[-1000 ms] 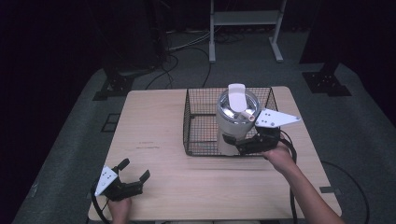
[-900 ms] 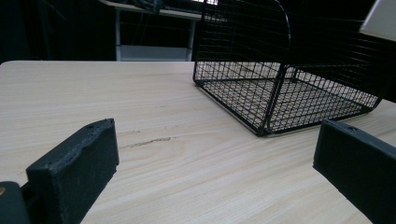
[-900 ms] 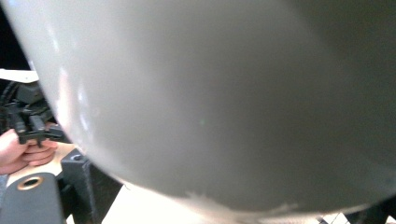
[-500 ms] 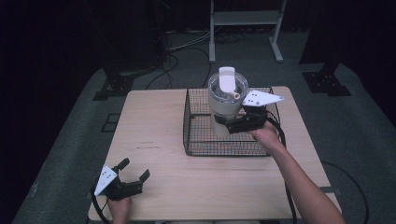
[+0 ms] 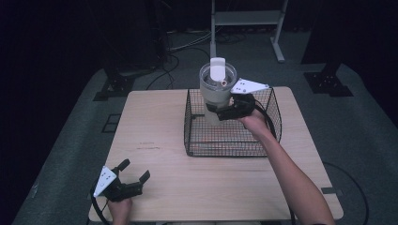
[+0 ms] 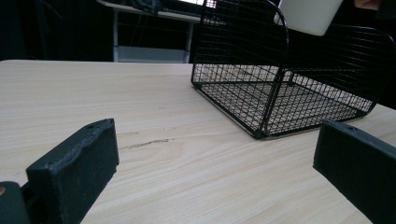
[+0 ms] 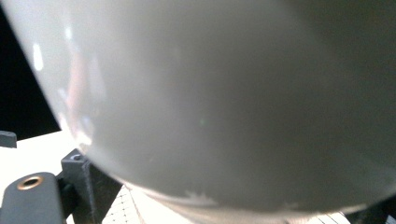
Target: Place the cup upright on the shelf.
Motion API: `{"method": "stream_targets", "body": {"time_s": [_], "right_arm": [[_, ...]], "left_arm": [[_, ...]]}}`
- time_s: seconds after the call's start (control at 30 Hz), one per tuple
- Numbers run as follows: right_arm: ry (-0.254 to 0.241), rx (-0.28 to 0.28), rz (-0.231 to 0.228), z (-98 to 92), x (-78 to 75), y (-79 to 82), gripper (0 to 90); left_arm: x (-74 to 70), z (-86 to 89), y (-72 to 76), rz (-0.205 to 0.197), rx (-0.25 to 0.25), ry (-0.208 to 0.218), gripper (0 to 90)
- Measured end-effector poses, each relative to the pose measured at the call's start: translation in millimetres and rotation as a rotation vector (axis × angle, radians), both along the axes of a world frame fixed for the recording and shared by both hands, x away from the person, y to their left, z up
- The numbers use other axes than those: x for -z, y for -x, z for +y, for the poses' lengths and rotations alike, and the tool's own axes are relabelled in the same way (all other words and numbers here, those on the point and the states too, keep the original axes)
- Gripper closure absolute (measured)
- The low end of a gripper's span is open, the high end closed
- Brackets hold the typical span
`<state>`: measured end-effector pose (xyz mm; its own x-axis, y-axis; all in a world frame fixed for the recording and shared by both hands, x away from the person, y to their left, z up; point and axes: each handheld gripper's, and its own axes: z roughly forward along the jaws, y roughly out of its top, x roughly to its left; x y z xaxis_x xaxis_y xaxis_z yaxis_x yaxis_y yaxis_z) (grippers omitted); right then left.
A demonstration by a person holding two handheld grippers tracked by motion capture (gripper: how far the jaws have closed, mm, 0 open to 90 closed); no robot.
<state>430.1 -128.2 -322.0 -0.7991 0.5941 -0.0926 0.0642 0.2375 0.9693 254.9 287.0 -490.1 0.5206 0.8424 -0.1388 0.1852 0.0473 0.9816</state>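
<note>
While the right gripper (image 5: 224,112) clamps a white lidded container (image 5: 215,91) (its pale wall fills the right gripper view) near the upper centre of the high view, lifted above the black wire basket (image 5: 263,140) on the wooden table (image 5: 155,122); the left gripper (image 5: 133,172) rests at lower left, jaws spread wide, holding nothing
</note>
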Motion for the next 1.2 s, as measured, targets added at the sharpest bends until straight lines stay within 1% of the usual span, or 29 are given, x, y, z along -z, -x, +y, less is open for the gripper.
{"method": "stream_targets", "body": {"time_s": [0.03, 0.07, 0.13, 0.17, 0.27, 0.4, 0.57, 0.77, 0.83, 0.93, 1.03, 1.13, 1.2], "right_arm": [[-0.004, -0.002, -0.002, 1.6, 1.2, -2.7, 9.6], [0.005, -0.002, 0.006, 3.7, 1.9, -5.5, 9.6], [0.008, -0.004, 0.007, 6.2, 3.5, -9.2, 9.6], [0.018, -0.001, 0.009, 6.8, 4.0, -10.7, 9.6], [0.024, 0.001, 0.025, 9.4, 5.8, -16.7, 9.6], [0.013, 0.004, 0.036, 11.5, 9.8, -23.4, 9.6], [0.025, 0.006, 0.042, 13.5, 16.8, -32.1, 9.6], [0.028, 0.007, 0.075, 14.3, 27.5, -42.9, 9.6], [0.030, 0.009, 0.076, 14.6, 28.8, -43.9, 9.6], [0.032, 0.004, 0.088, 15.8, 34.3, -47.7, 9.6], [0.034, -0.003, 0.101, 17.0, 40.1, -50.8, 9.6], [0.024, -0.021, 0.127, 19.3, 46.1, -52.7, 9.6], [0.030, -0.039, 0.140, 21.7, 50.4, -53.5, 9.6]], "left_arm": [[0.0, 0.2, 0.0, 0.001, 0.000, 0.001, 0.0], [-0.1, 0.3, 0.0, 0.000, 0.001, 0.001, 0.0], [-0.2, 0.5, 0.0, 0.000, 0.001, 0.001, 0.0], [-0.2, 0.7, -0.1, -0.001, 0.002, -0.001, 0.0], [-0.2, 0.6, -0.2, -0.001, 0.003, -0.001, 0.0], [-0.2, 0.8, 0.0, -0.001, 0.002, 0.002, 0.0], [-0.2, 0.9, 0.1, -0.003, 0.004, -0.002, 0.0], [-0.2, 0.9, -0.1, -0.002, 0.004, 0.002, 0.0], [-0.2, 0.9, -0.1, -0.002, 0.004, 0.001, 0.0], [-0.2, 1.3, 0.0, -0.002, 0.004, 0.002, 0.0], [-0.1, 2.4, 0.2, -0.009, 0.007, 0.012, 0.0], [0.0, 2.6, 0.4, -0.012, 0.008, 0.019, 0.0], [0.0, 3.0, 0.3, -0.009, 0.008, 0.023, 0.0]]}}
